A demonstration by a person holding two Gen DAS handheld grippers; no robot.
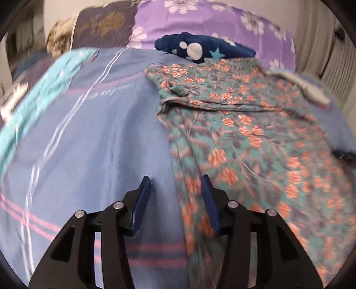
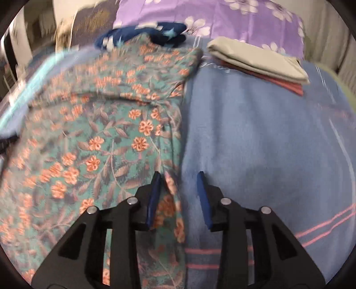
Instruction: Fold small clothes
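Observation:
A teal garment with orange flowers [image 1: 244,133] lies spread on the blue bedsheet [image 1: 100,133], its far part folded over. My left gripper [image 1: 176,184] is open above the garment's left edge, one finger over the sheet and one over the cloth. In the right wrist view the same garment [image 2: 100,133] fills the left half. My right gripper [image 2: 179,180] is open over the garment's right edge, and a fold of the cloth lies between the jaws beside the left finger [image 2: 153,200]. Both views are blurred.
A dark blue cloth with white dots and stars [image 1: 200,47] lies beyond the garment, against a purple flowered pillow [image 1: 222,20]. A stack of folded beige and red clothes [image 2: 260,62] sits at the far right. A turquoise cloth [image 1: 44,89] lies at the left.

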